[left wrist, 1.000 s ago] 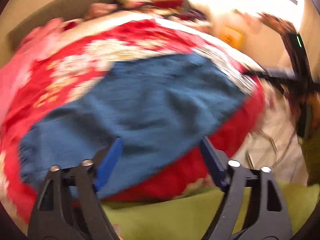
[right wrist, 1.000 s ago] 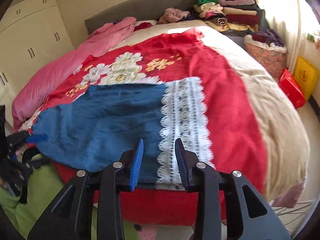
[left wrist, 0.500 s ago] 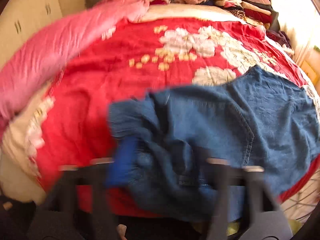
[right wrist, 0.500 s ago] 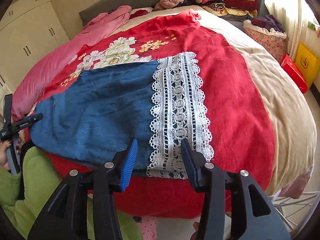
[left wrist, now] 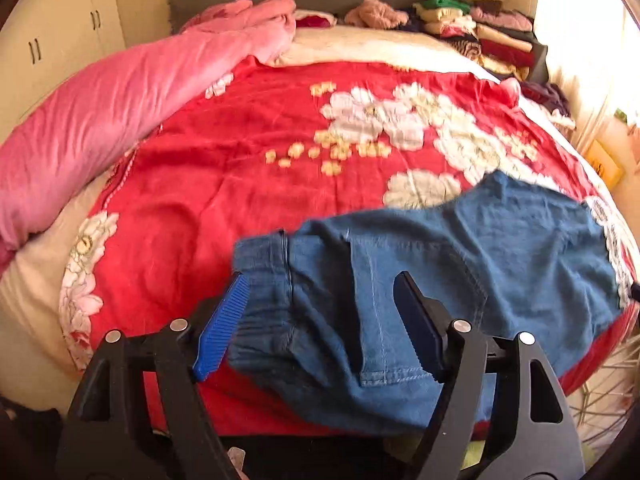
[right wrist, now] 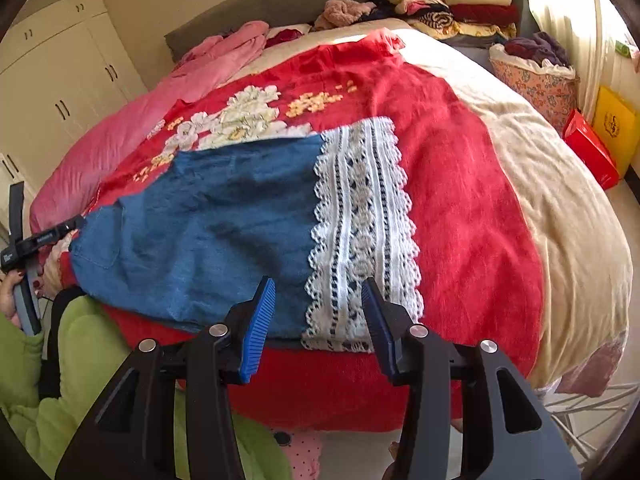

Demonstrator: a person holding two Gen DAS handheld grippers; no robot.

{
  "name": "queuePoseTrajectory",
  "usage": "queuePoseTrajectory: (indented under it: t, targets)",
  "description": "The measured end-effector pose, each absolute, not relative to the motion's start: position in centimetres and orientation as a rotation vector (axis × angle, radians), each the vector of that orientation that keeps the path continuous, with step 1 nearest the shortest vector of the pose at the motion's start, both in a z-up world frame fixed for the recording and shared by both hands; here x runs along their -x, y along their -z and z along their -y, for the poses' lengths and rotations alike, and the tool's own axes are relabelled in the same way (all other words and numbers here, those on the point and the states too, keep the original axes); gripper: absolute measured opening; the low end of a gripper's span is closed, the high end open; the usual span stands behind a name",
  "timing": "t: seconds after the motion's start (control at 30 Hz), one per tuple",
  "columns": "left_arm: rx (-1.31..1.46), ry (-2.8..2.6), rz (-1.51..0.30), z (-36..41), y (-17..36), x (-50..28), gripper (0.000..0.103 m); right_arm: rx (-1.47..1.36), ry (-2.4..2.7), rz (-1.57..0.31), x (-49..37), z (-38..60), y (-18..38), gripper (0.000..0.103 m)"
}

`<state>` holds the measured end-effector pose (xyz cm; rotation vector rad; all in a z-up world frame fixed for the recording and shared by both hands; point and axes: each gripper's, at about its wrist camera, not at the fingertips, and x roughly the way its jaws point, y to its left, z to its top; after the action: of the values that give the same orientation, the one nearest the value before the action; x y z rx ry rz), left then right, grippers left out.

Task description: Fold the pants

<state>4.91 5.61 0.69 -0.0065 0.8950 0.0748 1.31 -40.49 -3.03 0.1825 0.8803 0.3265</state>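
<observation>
Blue denim pants (left wrist: 460,272) with a white lace hem (right wrist: 360,232) lie flat on the red floral blanket (left wrist: 248,168) at the bed's near edge. In the left wrist view my left gripper (left wrist: 320,320) is open, its blue pads either side of the elastic waistband end (left wrist: 272,308), just above it. In the right wrist view my right gripper (right wrist: 316,320) is open, hovering over the near edge of the pants (right wrist: 208,232) where denim meets lace. The left gripper (right wrist: 28,240) shows at the far left there, at the waistband end.
A pink quilt (left wrist: 100,112) lies along the bed's left side. Stacked folded clothes (right wrist: 452,4) sit by the headboard. A floral basket (right wrist: 536,80), red box (right wrist: 588,152) and yellow box (right wrist: 616,124) stand right of the bed. Wardrobe doors (right wrist: 60,92) are on the left.
The left gripper swung left to the waistband end and steadied over it. The right gripper opened wider and moved in closer to the lace hem.
</observation>
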Motion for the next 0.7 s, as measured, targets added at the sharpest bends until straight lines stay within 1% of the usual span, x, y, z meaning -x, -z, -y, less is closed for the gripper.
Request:
queuePoseTrajectory:
  t: [0.03, 0.07, 0.1, 0.13, 0.17, 0.2, 0.23, 0.27, 0.37, 0.47, 0.5, 0.57, 0.6, 0.63, 0.67, 0.7]
  targets:
    - [0.019, -0.081, -0.908, -5.8, -0.2, -5.1, 0.069, -0.182, -0.332, -0.88, -1.4, 40.3, 3.0, 0.044]
    - [0.048, -0.092, -0.937, -6.1, 0.7, -5.6, 0.075, -0.179, -0.336, -0.885, -1.6, 40.1, 3.1, 0.044]
    - [0.06, -0.095, -0.952, -6.2, 1.2, -5.8, 0.077, -0.174, -0.339, -0.891, -1.7, 39.9, 3.2, 0.044]
    - [0.068, -0.095, -0.963, -6.2, 1.8, -6.1, 0.078, -0.167, -0.339, -0.896, -1.8, 39.8, 3.4, 0.044]
    - [0.059, -0.099, -0.971, -5.9, 2.3, -6.4, 0.077, -0.162, -0.332, -0.905, -2.0, 39.7, 3.7, 0.044]
    - [0.037, -0.105, -0.976, -5.5, 2.5, -6.7, 0.069, -0.163, -0.327, -0.915, -2.1, 39.8, 4.0, 0.044]
    - [0.014, -0.115, -0.973, -5.2, 2.5, -6.8, 0.041, -0.17, -0.323, -0.933, -2.3, 39.9, 4.5, 0.044]
    - [0.014, -0.107, -0.955, -5.2, 2.1, -6.8, 0.027, -0.176, -0.319, -0.948, -2.4, 40.1, 4.8, 0.044]
    - [0.039, -0.102, -0.91, -6.0, 0.6, -6.6, 0.022, -0.199, -0.32, -0.958, -1.9, 40.5, 5.3, 0.044]
    - [0.011, -0.12, -0.917, -6.4, 1.1, -6.9, 0.021, -0.187, -0.32, -0.964, -1.8, 40.3, 5.4, 0.044]
    - [0.013, -0.119, -0.929, -6.5, 1.6, -7.1, 0.021, -0.186, -0.318, -0.968, -1.8, 40.2, 5.4, 0.044]
    - [0.016, -0.117, -0.939, -6.5, 1.9, -7.1, 0.026, -0.187, -0.315, -0.969, -1.8, 40.2, 5.2, 0.044]
    - [0.024, -0.109, -0.936, -6.5, 1.6, -6.9, 0.029, -0.19, -0.314, -0.952, -1.6, 40.2, 4.6, 0.044]
    - [0.032, -0.102, -0.93, -6.5, 1.1, -6.6, 0.04, -0.188, -0.315, -0.932, -1.4, 40.3, 4.0, 0.044]
    - [0.027, -0.093, -0.923, -6.4, 0.4, -6.2, 0.048, -0.175, -0.314, -0.903, -1.3, 40.2, 3.3, 0.044]
    - [0.009, -0.091, -0.913, -6.2, -0.1, -6.1, 0.049, -0.167, -0.314, -0.888, -1.3, 40.2, 2.9, 0.044]
